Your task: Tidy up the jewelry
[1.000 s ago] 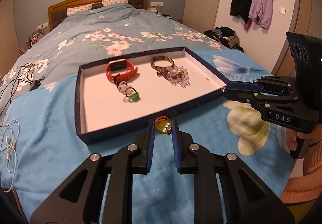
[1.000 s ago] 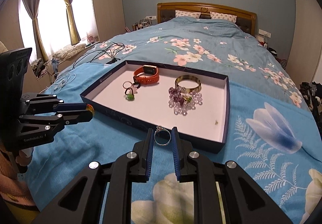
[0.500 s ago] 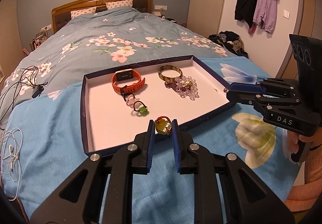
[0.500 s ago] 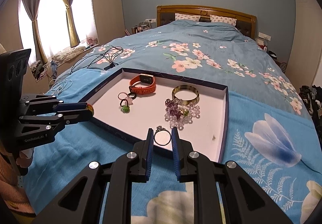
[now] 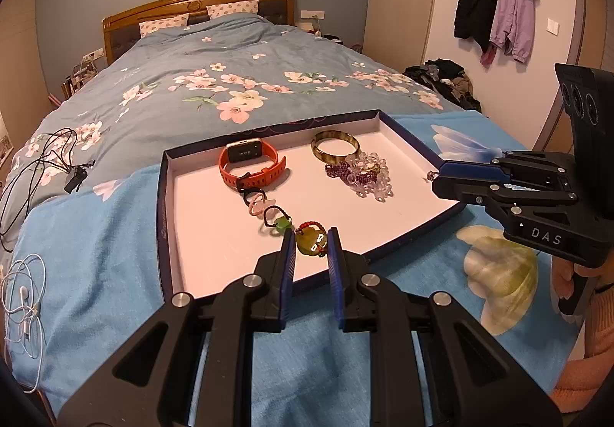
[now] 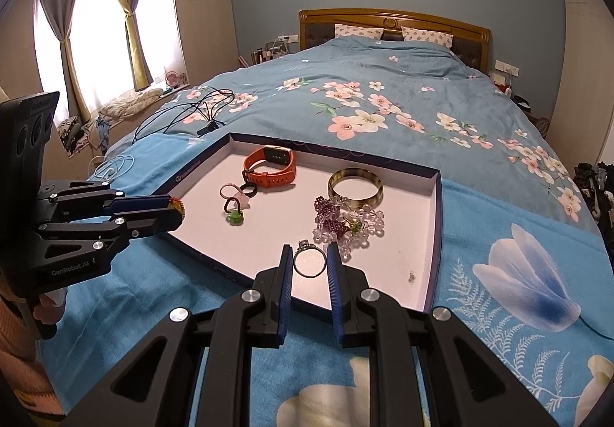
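A dark blue tray [image 5: 163,196] with a white floor lies on the bed; it also shows in the right wrist view [image 6: 437,219]. In it lie an orange watch [image 5: 251,166], a brown bangle [image 5: 334,146], a purple and clear bead bracelet [image 5: 360,175], and small rings [image 5: 274,217]. My left gripper [image 5: 311,246] is shut on a green pendant with a red cord [image 5: 310,242], held over the tray's near part. My right gripper [image 6: 309,262] is shut on a silver ring [image 6: 309,261], held over the tray's near right part.
Black cables [image 5: 42,162] and white earphones [image 5: 23,296] lie on the bed to the left of the tray. Coats [image 5: 499,12] hang on the right wall, with a pile of clothes [image 5: 445,81] on the floor below. Curtained windows [image 6: 96,27] are at far left.
Both grippers have moved forward, from short of the tray's near rim to over its floor, each still holding its piece.
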### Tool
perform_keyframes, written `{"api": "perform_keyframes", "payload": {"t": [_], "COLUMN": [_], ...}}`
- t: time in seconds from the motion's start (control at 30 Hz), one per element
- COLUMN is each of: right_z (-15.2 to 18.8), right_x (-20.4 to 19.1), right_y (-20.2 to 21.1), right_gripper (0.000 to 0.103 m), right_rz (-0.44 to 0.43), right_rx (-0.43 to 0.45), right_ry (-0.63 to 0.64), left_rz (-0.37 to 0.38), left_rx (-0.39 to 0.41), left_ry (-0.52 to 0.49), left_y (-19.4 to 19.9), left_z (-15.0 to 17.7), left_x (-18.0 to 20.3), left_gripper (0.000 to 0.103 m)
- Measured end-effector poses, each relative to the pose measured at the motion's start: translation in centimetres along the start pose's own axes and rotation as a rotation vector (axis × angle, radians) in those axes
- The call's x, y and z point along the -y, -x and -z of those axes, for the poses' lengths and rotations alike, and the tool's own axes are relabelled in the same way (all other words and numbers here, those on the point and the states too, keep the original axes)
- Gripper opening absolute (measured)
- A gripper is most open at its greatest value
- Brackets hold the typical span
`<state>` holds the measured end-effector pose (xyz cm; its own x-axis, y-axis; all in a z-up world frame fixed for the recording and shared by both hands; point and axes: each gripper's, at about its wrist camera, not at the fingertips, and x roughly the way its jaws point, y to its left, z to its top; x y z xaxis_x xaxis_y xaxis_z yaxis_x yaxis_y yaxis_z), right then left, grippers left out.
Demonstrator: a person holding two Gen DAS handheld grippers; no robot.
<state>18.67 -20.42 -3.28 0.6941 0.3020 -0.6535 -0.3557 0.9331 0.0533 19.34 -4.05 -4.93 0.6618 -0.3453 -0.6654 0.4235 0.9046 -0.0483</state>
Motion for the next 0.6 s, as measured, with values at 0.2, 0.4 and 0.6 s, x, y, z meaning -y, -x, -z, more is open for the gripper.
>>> {"api": "perform_keyframes", "payload": {"t": [0.2,0.4,0.6], "right_z": [-0.04,-0.09,-0.5], "right_x": [-0.01,0.05,0.41], "right_y": [-0.04,-0.17,-0.8], "right_gripper": [0.016,0.016,0.016], "right_rz": [0.001,0.0,-0.001], "right_rx": [0.0,-0.001,-0.007], "right_ry": [0.001,-0.004,-0.011], "left_rz": [-0.006,-0.008,-0.011], "left_rx": [0.0,-0.001,-0.003], "left_ry": [0.003,0.006,0.009], "left_y": [-0.11,-0.26,-0.38], "left_z": [-0.19,-0.29,-0.38], "left_x": [-0.26,-0.42,-0.75], "left_gripper": [0.017,0.017,0.017]}}
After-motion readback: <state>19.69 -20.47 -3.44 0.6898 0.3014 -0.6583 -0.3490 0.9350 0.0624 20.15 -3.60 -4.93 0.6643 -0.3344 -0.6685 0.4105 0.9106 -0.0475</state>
